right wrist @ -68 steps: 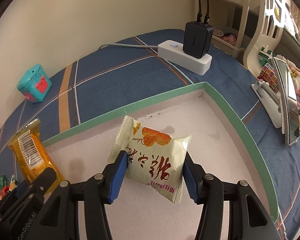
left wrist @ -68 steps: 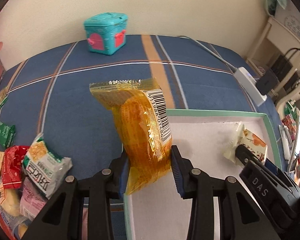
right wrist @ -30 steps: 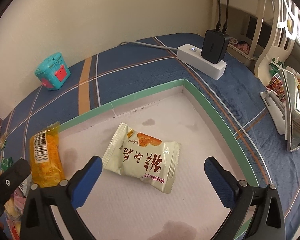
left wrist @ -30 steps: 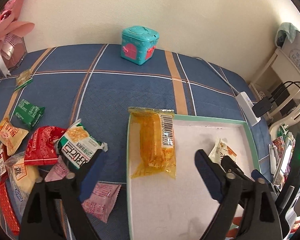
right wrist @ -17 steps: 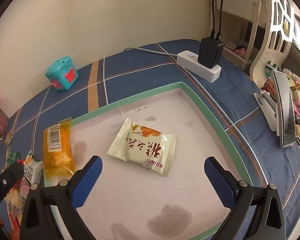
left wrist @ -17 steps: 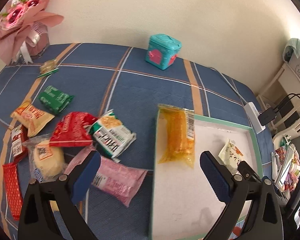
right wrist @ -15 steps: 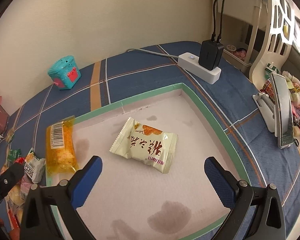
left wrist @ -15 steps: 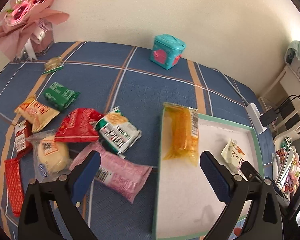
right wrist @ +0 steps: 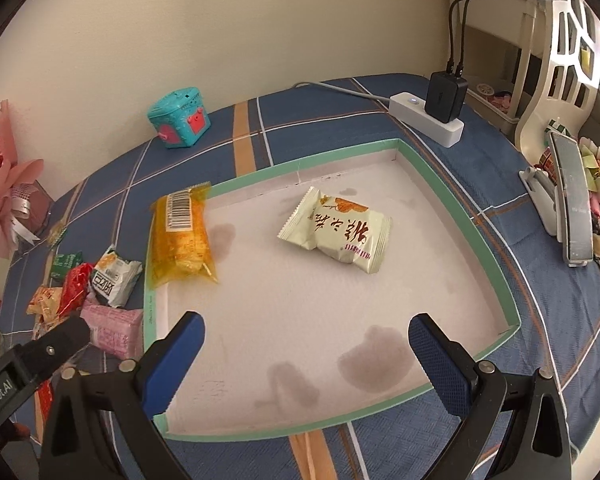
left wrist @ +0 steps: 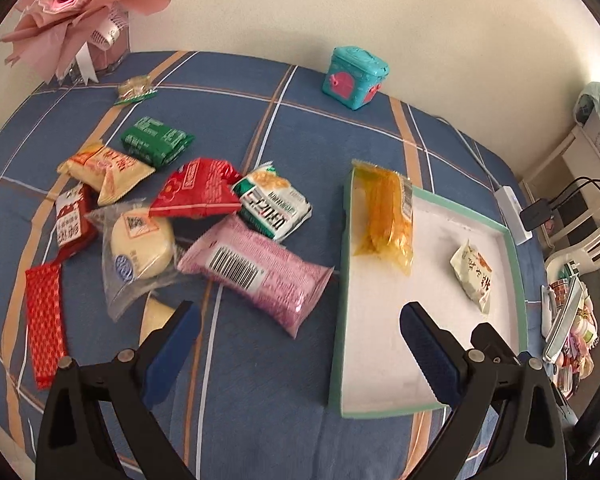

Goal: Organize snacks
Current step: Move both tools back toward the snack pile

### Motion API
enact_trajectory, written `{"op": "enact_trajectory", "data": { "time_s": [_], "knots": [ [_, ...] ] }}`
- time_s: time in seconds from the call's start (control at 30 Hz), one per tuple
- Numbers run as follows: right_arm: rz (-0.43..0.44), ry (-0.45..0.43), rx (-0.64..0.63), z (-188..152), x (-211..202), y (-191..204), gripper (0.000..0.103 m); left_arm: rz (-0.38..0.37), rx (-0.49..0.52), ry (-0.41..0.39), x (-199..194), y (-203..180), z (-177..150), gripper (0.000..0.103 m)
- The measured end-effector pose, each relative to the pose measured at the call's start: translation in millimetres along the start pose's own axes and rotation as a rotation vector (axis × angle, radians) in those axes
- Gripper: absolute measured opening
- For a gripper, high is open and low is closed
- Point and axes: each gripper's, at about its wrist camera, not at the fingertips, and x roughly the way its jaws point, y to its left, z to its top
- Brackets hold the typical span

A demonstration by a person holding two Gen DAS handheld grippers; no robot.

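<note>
Change since earlier: both grippers let go of their packets and pulled back and up; the orange packet and the cream packet now lie loose in the tray, and the left camera has swung over to take in the pile of snacks.

Left view, gripper: the left gripper (left wrist: 296, 344) hangs above the blue cloth (left wrist: 260, 380) with jaws spread wide, holding nothing.
Left view, tray: the tray (left wrist: 516, 280) sits to the right; the orange packet (left wrist: 384, 220) lies along its left wall, its far end riding over the rim, and the cream packet (left wrist: 474, 272) lies near the right wall, well apart from it.
Left view, pile: the pink packet (left wrist: 256, 272) lies nearest the gripper, just beside the tray. Behind it lie the white-and-green packet (left wrist: 274, 206), the red packet (left wrist: 196, 194) and the round cake in clear wrap (left wrist: 140, 244), overlapping at the edges.
Left view, handling: the pink packet looks light, soft and crinkly, likely slippery film. I would take it across its short width near the middle, so that it neither droops nor slides out.

Right view, gripper: the right gripper (right wrist: 306, 354) is spread wide and empty over the near part of the tray (right wrist: 456, 208).
Right view, contents: the orange packet (right wrist: 182, 236) and cream packet (right wrist: 336, 232) lie flat, apart from each other.
Right view, floor: dark stains (right wrist: 376, 356) mark the tray's white floor near the front.
Right view, edge: the left gripper's finger (right wrist: 32, 356) shows at lower left over the pile.
</note>
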Motion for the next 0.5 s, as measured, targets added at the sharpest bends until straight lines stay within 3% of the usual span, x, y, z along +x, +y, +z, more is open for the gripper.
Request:
{"op": "enact_trajectory", "data": {
  "time_s": [0.13, 0.5],
  "knots": [
    [0.006, 0.018, -0.031, -11.9, -5.0, 8.7, 0.103, 0.075, 0.028, -0.003, -8.5, 1.3, -11.9, 0.099],
    [0.030, 0.034, -0.059, -31.9, -15.7, 19.5, 0.103, 0.170, 0.003, -0.003, -22.5, 24.1, -23.1, 0.099]
  ]
}}
